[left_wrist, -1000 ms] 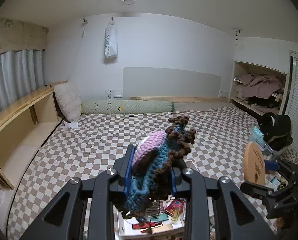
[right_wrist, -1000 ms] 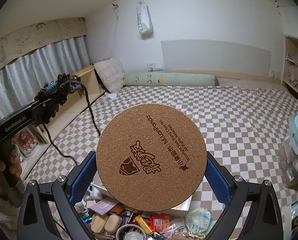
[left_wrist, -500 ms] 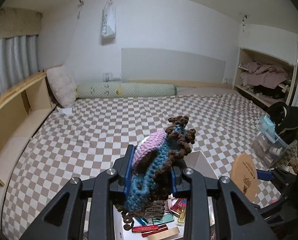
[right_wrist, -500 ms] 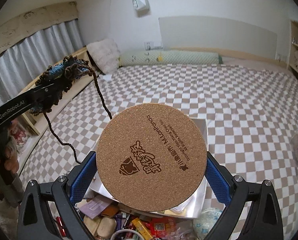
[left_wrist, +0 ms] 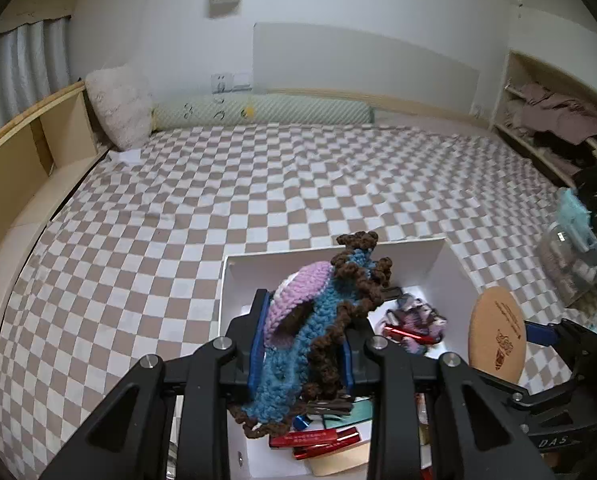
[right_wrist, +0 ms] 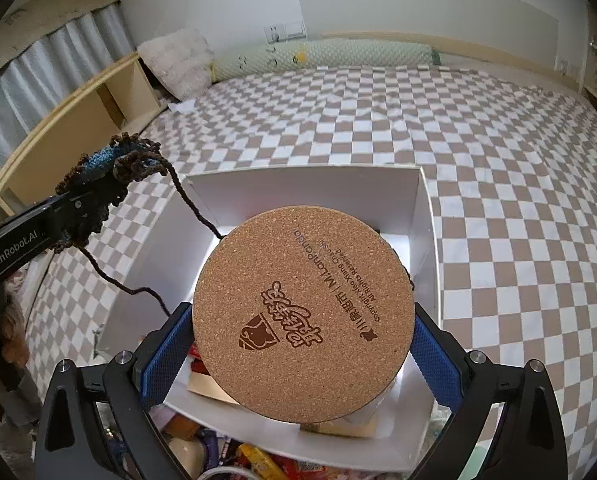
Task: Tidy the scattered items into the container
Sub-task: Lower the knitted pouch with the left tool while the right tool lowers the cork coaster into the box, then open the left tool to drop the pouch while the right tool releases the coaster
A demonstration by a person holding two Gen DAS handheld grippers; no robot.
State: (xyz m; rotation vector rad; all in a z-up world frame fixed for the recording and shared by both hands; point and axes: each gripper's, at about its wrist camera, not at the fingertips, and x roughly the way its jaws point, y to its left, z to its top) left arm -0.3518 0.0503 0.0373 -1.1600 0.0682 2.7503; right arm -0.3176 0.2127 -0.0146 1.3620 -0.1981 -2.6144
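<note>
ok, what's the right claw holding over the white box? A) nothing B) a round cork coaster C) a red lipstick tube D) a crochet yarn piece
B: the right wrist view shows a round cork coaster with a printed logo clamped between the blue pads of the right claw, above the open white box; the crochet piece is in the left claw.

Left gripper (left_wrist: 304,350) blk frame, blue pads, silver screws, right gripper (right_wrist: 302,354) same, white "GenRobot.AI" lettering
</note>
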